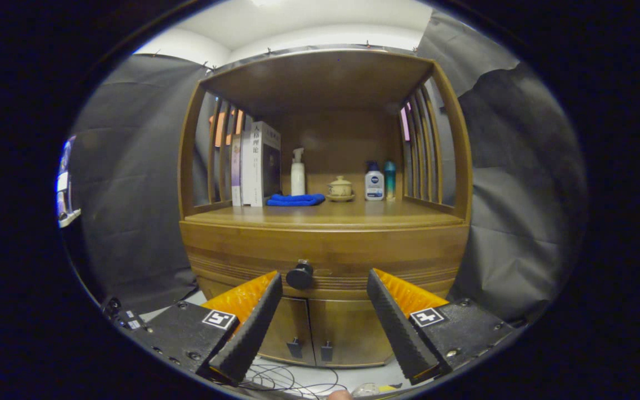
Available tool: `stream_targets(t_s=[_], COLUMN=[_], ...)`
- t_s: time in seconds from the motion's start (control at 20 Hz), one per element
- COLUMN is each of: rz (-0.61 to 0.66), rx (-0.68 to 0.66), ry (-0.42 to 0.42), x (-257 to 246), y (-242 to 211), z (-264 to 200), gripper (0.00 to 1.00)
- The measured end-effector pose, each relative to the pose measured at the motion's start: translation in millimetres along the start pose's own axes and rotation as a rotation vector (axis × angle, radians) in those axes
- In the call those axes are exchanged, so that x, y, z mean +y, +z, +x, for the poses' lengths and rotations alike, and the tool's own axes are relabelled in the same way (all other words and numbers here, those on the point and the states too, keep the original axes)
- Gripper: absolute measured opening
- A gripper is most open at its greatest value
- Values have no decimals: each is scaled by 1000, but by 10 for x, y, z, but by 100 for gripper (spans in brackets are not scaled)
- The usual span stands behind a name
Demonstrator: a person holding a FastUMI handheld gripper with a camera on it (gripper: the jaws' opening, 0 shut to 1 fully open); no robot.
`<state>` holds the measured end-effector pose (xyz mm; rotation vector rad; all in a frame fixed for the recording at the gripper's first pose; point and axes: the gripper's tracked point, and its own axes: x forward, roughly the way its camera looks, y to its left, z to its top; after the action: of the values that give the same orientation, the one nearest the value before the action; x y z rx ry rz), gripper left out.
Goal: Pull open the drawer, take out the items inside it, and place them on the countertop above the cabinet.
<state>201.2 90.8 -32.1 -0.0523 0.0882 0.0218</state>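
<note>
A wooden cabinet stands straight ahead, its drawer (325,256) shut. The drawer's round black knob (299,275) sits just beyond my fingertips, closer to the left finger than to the right. My gripper (324,281) is open, with a wide gap between the black ribbed fingers (253,328) and nothing held. The countertop (331,215) lies above the drawer front, its near strip bare wood. The drawer's contents are hidden.
At the back of the countertop stand books (256,164), a folded blue cloth (296,199), a white pump bottle (298,175), a lidded cup (340,188) and two bottles (380,181). Slatted side rails and a shelf roof enclose it. Two lower doors (311,333) and cables (286,380) lie below.
</note>
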Motion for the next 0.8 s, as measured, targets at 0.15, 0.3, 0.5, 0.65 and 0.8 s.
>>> stream_targets(t_s=[0.15,0.3,0.5,0.65,0.8], rz=[0,16,-22,-20,-22], rx=[36,67,77,91,102], ry=[-13,-17,-48,-58,-67], x=[120,215,229,190,149], y=[-191,-312,-354,-393,-383], z=[328,565,787,883,939], gripper=[99,99,99,99,93])
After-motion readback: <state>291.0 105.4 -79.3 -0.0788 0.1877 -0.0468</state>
